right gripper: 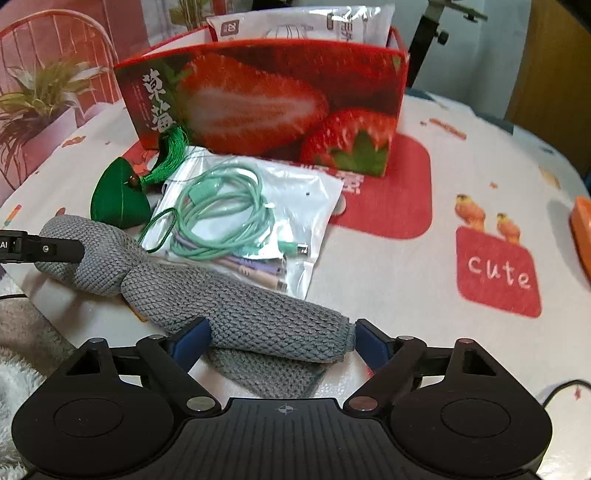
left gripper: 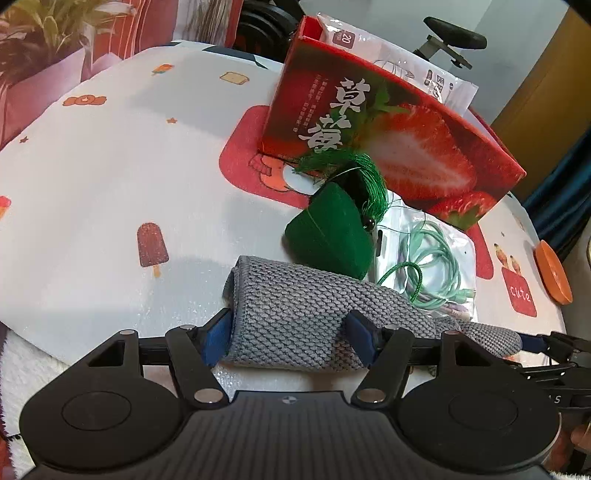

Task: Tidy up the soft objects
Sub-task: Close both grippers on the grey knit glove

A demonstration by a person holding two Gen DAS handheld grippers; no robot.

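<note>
A rolled grey knitted cloth (left gripper: 295, 314) (right gripper: 240, 314) lies across the printed tablecloth (left gripper: 110, 184), close to the near edge. My left gripper (left gripper: 290, 332) straddles the roll's left end, and both blue pads press on the cloth. Its black finger (right gripper: 70, 251) shows in the right wrist view, dug into the bunched end. My right gripper (right gripper: 280, 338) straddles the roll's other end, with a pad touching each side. Just behind the roll sits a green cloth sachet (left gripper: 328, 236) (right gripper: 118, 203) with a tassel.
A clear bag of coiled mint cables (left gripper: 432, 266) (right gripper: 251, 214) lies behind the cloth. Further back stands an open strawberry-printed box (left gripper: 388, 147) (right gripper: 277, 103) holding a white packet (right gripper: 295, 22). An orange object (left gripper: 554, 273) sits at the table's right edge. A potted plant (right gripper: 40, 99) stands far left.
</note>
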